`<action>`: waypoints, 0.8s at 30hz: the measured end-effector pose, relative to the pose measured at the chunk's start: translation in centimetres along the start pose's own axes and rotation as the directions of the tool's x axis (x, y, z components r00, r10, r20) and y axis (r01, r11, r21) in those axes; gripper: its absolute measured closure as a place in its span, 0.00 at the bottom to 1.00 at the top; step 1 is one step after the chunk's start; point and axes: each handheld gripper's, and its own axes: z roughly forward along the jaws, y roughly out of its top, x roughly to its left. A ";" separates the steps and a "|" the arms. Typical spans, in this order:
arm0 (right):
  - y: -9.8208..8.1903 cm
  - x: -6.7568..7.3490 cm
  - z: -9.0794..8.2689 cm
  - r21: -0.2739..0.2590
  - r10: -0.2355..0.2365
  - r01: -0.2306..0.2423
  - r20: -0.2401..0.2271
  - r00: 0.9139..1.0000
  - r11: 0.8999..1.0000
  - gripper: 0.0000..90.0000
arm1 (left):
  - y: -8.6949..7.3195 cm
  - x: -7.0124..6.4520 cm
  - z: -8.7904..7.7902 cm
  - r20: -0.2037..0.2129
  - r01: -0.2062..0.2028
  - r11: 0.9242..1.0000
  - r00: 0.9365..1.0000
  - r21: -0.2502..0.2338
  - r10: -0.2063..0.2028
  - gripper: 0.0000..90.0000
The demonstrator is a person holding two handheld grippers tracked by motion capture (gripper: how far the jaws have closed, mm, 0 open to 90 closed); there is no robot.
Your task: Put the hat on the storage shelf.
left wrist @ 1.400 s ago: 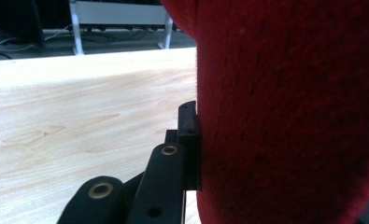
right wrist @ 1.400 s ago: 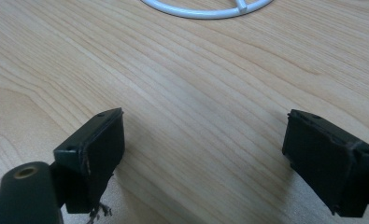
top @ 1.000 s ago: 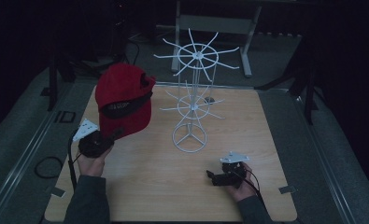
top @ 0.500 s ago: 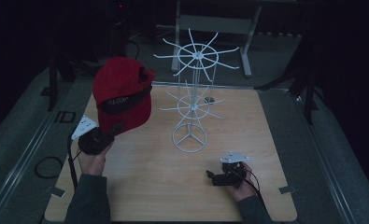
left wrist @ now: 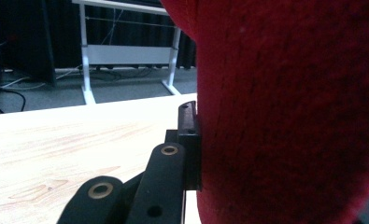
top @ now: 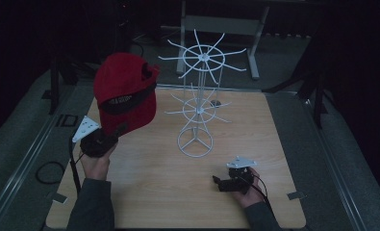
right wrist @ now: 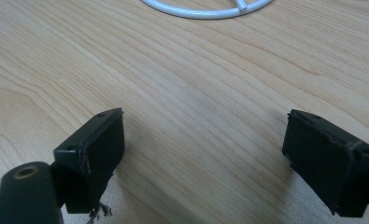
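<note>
The red cap (top: 125,91) sits in the upper left of the high view, pinched tight by the left gripper (top: 111,135) just under it. The white wire rack (top: 199,98) stands right of the cap, and the cap hand is closer to it. The right gripper (top: 222,183) rests low on the table (top: 144,192) with jaws wide and nothing in them.

Honestly nothing legible here. The red cap (top: 125,91) has pale lettering on its dark band, but it's way too small and blurry to make out. No other labels or numbers anywhere.
</note>
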 end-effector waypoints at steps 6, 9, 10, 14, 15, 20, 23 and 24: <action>0.0 0.0 0.0 0.000 0.000 0.000 0.000 1.000 1.000 0.14 | 0.3 0.0 -0.1 -0.007 0.002 1.000 1.000 -0.010 -0.002 0.94; 0.0 0.0 0.0 0.001 0.000 0.000 0.000 1.000 1.000 0.14 | 0.5 0.0 -0.1 -0.007 0.003 1.000 1.000 -0.018 -0.003 0.94; 0.0 0.0 0.0 0.001 0.000 0.000 0.000 1.000 1.000 0.14 | 0.5 0.0 -0.1 -0.007 0.005 1.000 1.000 -0.022 -0.005 0.94; 0.0 0.0 0.0 0.001 0.000 0.000 0.000 1.000 1.000 0.14 | 0.7 -0.1 -0.1 -0.012 0.006 0.999 1.000 -0.032 -0.007 0.94; 0.0 0.0 0.0 0.001 0.000 0.000 0.000 1.000 1.000 0.14 | 0.7 -0.1 -0.1 -0.012 0.006 0.999 1.000 -0.032 -0.007 0.94; 0.0 0.0 0.0 0.001 0.000 0.000 0.000 1.000 1.000 0.14 | 1.0 -0.2 -0.1 -0.011 0.017 0.999 1.000 -0.051 -0.018 0.94; 0.0 0.0 0.0 0.001 0.002 -0.002 -0.001 1.000 1.000 0.14 | 1.2 -0.3 -0.1 -0.010 0.016 0.998 1.000 -0.056 -0.016 0.94; 0.0 0.0 0.0 0.000 0.004 -0.004 -0.001 1.000 1.000 0.14 | 1.3 -0.3 -0.1 -0.009 0.015 0.998 1.000 -0.058 -0.015 0.94</action>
